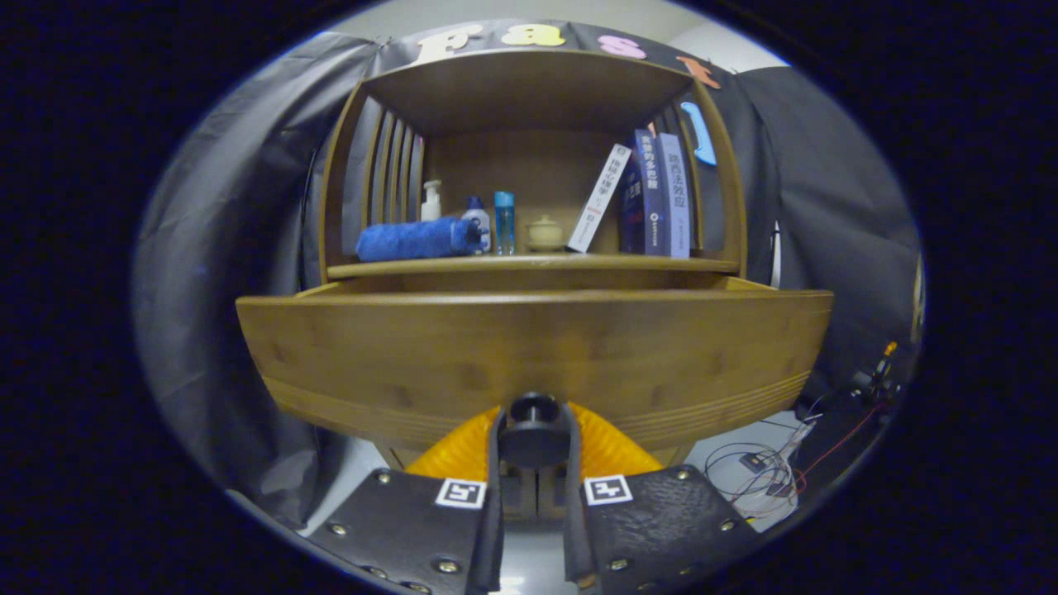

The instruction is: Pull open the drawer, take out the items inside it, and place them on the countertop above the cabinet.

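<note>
A wooden cabinet's drawer stands pulled out toward me, its front panel wide just beyond the fingers. My gripper is shut on the drawer's round dark knob, one finger pressing on each side of it. The drawer's inside is hidden behind its front panel. Above it runs the countertop, which carries a rolled blue towel, a white pump bottle, a blue-capped white bottle, a clear blue bottle, a small beige lidded pot and several books.
The cabinet's slatted side walls and roof enclose the countertop. Black cloth hangs on both sides. Loose cables and small devices lie on the floor to the right of the cabinet.
</note>
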Available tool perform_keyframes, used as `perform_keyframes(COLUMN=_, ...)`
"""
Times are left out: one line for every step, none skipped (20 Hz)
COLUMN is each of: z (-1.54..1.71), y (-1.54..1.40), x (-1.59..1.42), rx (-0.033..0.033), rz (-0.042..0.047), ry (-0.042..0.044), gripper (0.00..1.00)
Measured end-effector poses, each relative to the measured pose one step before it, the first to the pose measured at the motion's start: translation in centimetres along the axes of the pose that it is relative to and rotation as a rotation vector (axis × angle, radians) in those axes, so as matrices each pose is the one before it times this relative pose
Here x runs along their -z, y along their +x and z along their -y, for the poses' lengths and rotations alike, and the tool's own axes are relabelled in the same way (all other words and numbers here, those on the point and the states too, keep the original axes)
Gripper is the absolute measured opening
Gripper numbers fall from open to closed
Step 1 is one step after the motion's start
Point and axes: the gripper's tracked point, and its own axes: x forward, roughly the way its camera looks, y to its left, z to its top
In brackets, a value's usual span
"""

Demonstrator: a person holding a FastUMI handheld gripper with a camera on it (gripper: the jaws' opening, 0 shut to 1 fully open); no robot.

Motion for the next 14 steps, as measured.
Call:
perform_keyframes(z=-0.127, y=-0.812, x=-0.213, rx=-0.00315, rz=0.01371, ry=-0.00424, gripper=0.29)
perform_keyframes(z=0.039, y=-0.526, x=0.474, rx=0.00168, rz=-0.01285, ry=-0.0129, gripper=0.29)
perform_keyframes(z=0.089, y=-0.61, x=0.094, rx=-0.00557, rz=0.00295, ry=0.00228, gripper=0.29)
perform_keyframes(z=-0.08, y=-0.53, x=0.15, rx=-0.0073, rz=-0.00437, ry=0.01058, gripper=0.29)
perform_keyframes(z=0.029, y=-0.549, x=0.272, rx=-0.00623, rz=-0.00101, ry=0.00896, gripper=0.29)
perform_keyframes(z=-0.072, y=-0.626, x=0.16, rx=-0.00201, rz=0.00564, ry=-0.00039, gripper=0.29)
perform_keyframes(z=-0.085, y=-0.268, x=-0.062, rx=0.00325, rz=0.01296, ry=-0.01277, gripper=0.29)
perform_keyframes(z=0.162, y=-0.028, x=0.034, rx=0.00843, rz=-0.01131, ry=-0.02206, gripper=0.29)
perform_keyframes(z=0.091, y=0.04, x=0.147, rx=0.00758, rz=0.00062, ry=0.00185, gripper=0.29)
perform_keyframes(z=-0.078, y=-0.085, x=0.139, rx=0.00148, rz=-0.00522, ry=0.00501, gripper=0.29)
perform_keyframes(z=-0.002, y=0.033, x=-0.119, rx=-0.00061, rz=0.00009, ry=-0.00099, gripper=0.29)
perform_keyframes(z=-0.114, y=-0.039, x=0.033, rx=-0.01163, rz=-0.00963, ry=-0.01537, gripper=0.3)
perform_keyframes(z=-0.033, y=-0.111, x=-0.075, rx=-0.01004, rz=0.00148, ry=-0.00707, gripper=0.39)
perform_keyframes(z=0.047, y=-0.025, x=0.042, rx=-0.00607, rz=-0.01312, ry=-0.00236, gripper=0.4)
